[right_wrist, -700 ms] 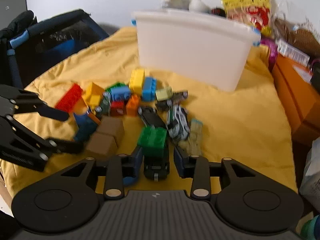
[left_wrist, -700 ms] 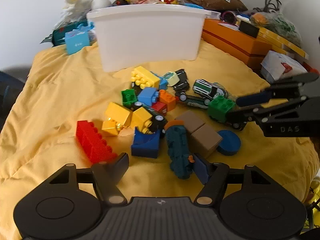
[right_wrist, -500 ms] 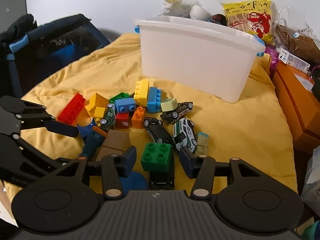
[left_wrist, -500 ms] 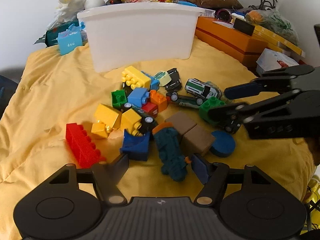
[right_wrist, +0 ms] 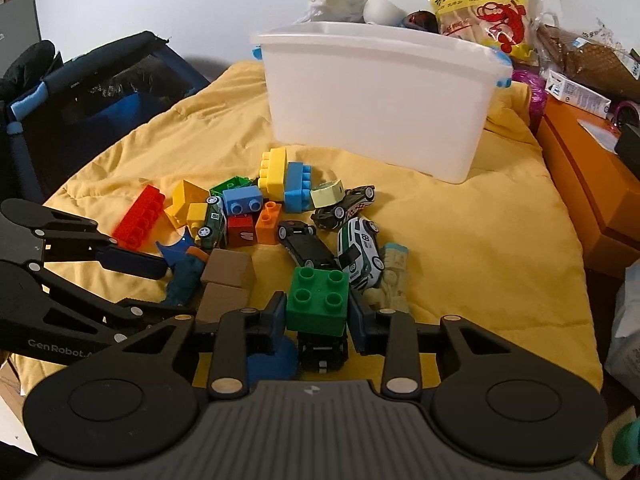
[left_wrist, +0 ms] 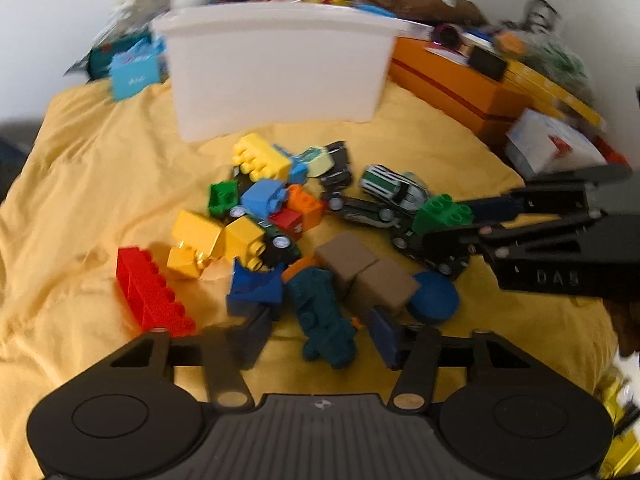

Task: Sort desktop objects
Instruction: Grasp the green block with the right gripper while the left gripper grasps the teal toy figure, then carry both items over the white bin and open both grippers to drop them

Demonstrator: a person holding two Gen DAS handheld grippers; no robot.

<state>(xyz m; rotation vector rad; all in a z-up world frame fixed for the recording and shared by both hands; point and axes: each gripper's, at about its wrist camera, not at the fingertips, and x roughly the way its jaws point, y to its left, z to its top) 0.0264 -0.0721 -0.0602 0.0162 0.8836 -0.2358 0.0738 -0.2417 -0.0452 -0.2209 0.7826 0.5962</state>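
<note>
Green brick [right_wrist: 317, 300] between right tongs [right_wrist: 318, 317] — touching; left view blurred.

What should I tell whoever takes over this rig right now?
Right tongs: closing around the green brick stacked on a black toy car; contact unclear.
Left tongs: open, straddling the teal toy.
White bin: behind the pile; contents not visible.
Done: cannot tell.
Left: bricks, cars and brown blocks all lie on the yellow cloth.

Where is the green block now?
The green block sits between the right gripper fingers, atop a black toy car, near the brown blocks.
</note>
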